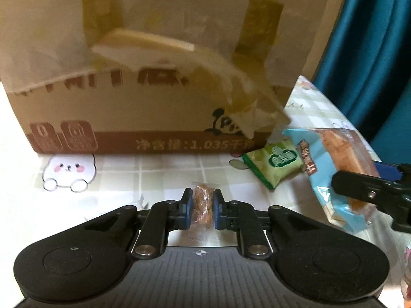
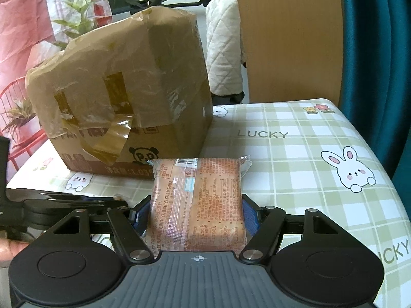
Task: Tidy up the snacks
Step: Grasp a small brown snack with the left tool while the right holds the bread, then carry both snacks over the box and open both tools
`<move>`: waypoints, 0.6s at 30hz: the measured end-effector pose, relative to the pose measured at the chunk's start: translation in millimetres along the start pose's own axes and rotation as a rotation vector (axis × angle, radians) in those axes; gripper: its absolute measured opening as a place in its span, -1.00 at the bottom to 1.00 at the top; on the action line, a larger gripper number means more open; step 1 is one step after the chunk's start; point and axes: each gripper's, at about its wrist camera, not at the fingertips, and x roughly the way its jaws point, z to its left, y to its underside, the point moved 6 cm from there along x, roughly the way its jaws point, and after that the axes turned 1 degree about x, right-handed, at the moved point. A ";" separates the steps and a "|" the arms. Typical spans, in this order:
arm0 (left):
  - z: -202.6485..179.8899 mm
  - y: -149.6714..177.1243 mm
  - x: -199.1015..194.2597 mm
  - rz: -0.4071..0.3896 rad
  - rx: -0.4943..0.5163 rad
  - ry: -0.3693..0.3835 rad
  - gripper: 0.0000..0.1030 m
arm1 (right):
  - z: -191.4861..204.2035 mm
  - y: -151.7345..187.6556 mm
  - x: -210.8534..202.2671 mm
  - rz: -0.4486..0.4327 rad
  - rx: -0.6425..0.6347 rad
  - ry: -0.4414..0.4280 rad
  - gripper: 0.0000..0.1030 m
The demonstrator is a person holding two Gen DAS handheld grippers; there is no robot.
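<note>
I see the small brown wrapped candy (image 1: pixel 203 206) pinched between the left gripper (image 1: pixel 203 209) pads, low over the checked tablecloth (image 1: pixel 154 169). My right gripper (image 2: pixel 196 217) clamps the orange cake packet (image 2: pixel 196 200). The taped cardboard box (image 1: pixel 143 82) stands behind, with a green snack packet (image 1: pixel 273 163) near its corner.

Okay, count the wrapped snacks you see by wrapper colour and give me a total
Clear wrapper, small brown snack in the left gripper: 1
Green packet: 1
Blue-edged cake pack in the right gripper: 1
Total: 3
</note>
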 end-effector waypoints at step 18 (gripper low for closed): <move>4.9 -60.0 -117.9 -0.368 0.033 0.087 -0.67 | 6.8 -81.0 -77.3 -0.296 -0.018 -0.007 0.28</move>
